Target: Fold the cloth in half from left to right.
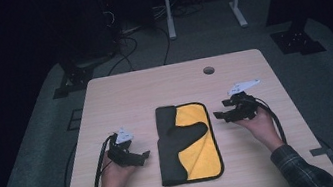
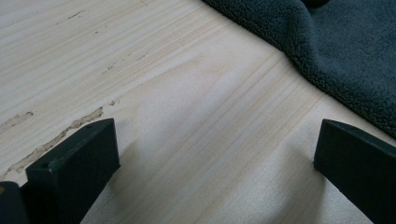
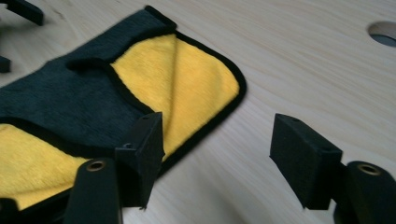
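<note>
High view shows a yellow cloth (image 1: pixel 197 141) with a dark grey side folded over it, lying flat mid-table (image 1: pixel 152 83). Left gripper (image 1: pixel 140 159) sits just left of it, jaws wide. Right gripper (image 1: pixel 218 115) sits right, jaws apart, holding nothing.

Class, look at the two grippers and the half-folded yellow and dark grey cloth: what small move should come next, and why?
Probably bring the right gripper down onto the cloth's near yellow edge and grip it. Its jaws stand open with nothing between them, just beside that black-trimmed edge, and the dark flap covers only part of the yellow. The left gripper waits open on the table by the cloth's other side.
</note>
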Demonstrator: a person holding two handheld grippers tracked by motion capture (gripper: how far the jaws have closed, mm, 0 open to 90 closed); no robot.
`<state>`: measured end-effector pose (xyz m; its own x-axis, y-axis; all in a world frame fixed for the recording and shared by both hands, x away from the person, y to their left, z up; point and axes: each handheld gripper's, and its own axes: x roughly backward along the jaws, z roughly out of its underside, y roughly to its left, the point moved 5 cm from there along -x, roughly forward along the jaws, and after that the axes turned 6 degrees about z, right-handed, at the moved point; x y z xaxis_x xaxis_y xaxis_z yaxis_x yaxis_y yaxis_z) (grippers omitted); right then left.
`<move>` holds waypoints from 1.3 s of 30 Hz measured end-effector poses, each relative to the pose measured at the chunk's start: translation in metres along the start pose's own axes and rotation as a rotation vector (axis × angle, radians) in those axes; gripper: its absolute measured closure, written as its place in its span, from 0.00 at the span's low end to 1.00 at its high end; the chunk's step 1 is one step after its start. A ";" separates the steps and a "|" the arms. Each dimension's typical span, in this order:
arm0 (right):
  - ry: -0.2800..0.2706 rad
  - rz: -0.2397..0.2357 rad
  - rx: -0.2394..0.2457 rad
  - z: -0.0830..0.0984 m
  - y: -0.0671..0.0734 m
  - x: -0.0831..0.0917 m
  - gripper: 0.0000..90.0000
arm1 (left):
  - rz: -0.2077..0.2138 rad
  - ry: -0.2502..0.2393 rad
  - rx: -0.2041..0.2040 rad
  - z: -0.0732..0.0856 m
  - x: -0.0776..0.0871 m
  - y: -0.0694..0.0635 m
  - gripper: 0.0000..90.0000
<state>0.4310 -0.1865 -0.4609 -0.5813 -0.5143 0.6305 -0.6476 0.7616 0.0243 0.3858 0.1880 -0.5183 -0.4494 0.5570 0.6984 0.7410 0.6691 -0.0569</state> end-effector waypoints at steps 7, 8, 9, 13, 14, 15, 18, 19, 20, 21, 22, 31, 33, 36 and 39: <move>-0.001 -0.041 0.041 -0.012 0.018 -0.013 0.41 | 0.000 -0.002 0.002 0.000 0.000 0.000 0.00; -0.002 -0.050 0.043 -0.014 0.021 -0.015 0.42 | 0.000 -0.002 0.002 0.000 0.000 0.000 0.00; -0.003 -0.059 0.047 -0.016 0.024 -0.017 0.42 | 0.000 -0.002 0.002 0.000 0.000 0.000 0.00; -0.013 -0.094 0.068 -0.023 0.038 -0.025 0.45 | 0.000 -0.005 0.005 0.000 0.000 0.000 0.00; -0.011 -0.102 0.077 -0.024 0.042 -0.028 0.46 | 0.000 -0.002 0.002 0.000 0.000 0.000 0.00; -0.004 -0.112 0.081 -0.026 0.046 -0.031 0.46 | 0.000 -0.002 0.002 0.000 0.000 0.000 0.00; -0.001 -0.140 0.097 -0.030 0.057 -0.039 0.48 | 0.000 -0.003 0.003 0.000 0.000 0.000 0.00; 0.001 -0.150 0.094 -0.031 0.061 -0.041 0.48 | 0.000 -0.002 0.002 0.000 0.000 0.000 0.00; 0.004 -0.161 0.099 -0.033 0.064 -0.044 0.48 | 0.000 -0.002 0.002 0.000 0.000 0.000 0.00; 0.008 -0.171 0.097 -0.034 0.068 -0.046 0.48 | 0.001 -0.002 0.002 0.000 0.000 0.000 0.00; 0.006 -0.179 0.104 -0.036 0.072 -0.049 0.48 | 0.000 -0.002 0.002 0.000 0.000 0.000 0.00; 0.016 -0.232 0.145 -0.046 0.104 -0.075 0.51 | 0.000 0.000 -0.003 0.000 0.000 0.000 0.00; 0.023 -0.241 0.153 -0.048 0.109 -0.080 0.51 | 0.000 0.000 -0.003 0.000 0.000 0.000 0.00; 0.030 -0.247 0.173 -0.050 0.116 -0.088 0.52 | 0.001 -0.002 -0.003 0.000 0.000 0.000 0.00; 0.053 -0.249 0.180 -0.048 0.122 -0.096 0.52 | 0.002 -0.002 -0.002 0.000 0.000 0.000 0.00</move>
<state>0.4318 -0.0252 -0.4814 -0.3704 -0.6517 0.6619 -0.8466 0.5301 0.0481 0.3859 0.1881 -0.5183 -0.4487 0.5592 0.6971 0.7430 0.6669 -0.0567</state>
